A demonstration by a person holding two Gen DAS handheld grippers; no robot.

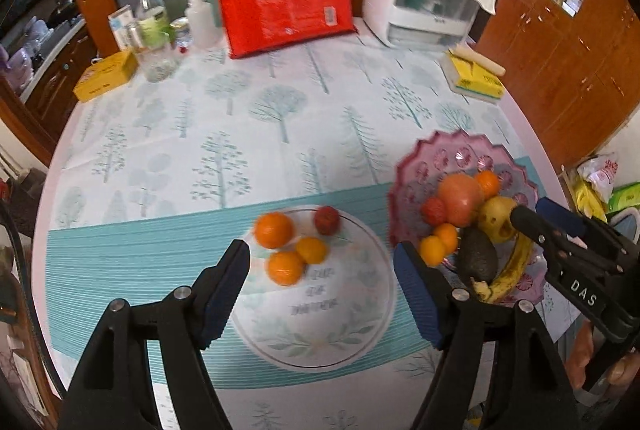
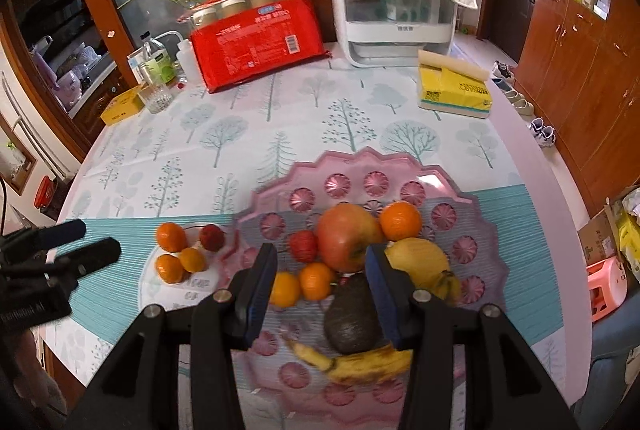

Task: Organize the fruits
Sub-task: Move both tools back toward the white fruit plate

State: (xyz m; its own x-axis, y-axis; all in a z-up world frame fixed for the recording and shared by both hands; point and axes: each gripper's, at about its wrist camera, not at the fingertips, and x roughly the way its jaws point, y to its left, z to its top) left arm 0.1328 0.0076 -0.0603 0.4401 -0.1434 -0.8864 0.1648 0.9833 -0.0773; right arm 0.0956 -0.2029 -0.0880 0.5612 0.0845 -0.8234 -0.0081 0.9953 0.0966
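Banana (image 2: pixel 360 364) nearest; shoes (image 2: pixel 542 133) right-view only.

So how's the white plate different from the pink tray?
The white plate is round with a smooth rim; the pink tray has a scalloped edge and embossed rosettes. The plate carries four small fruits, the tray many more, including an apple, avocado and banana. Both sit side by side on the tablecloth.

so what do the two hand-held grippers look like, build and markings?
Both match. The left hand-held gripper and right hand-held gripper each have matte black angular plastic fingers, silver round pivot bolts and ribbed blue pads on the inner faces. The right one carries a white "DAS" label strip on its side. No cables or sleeves visible.
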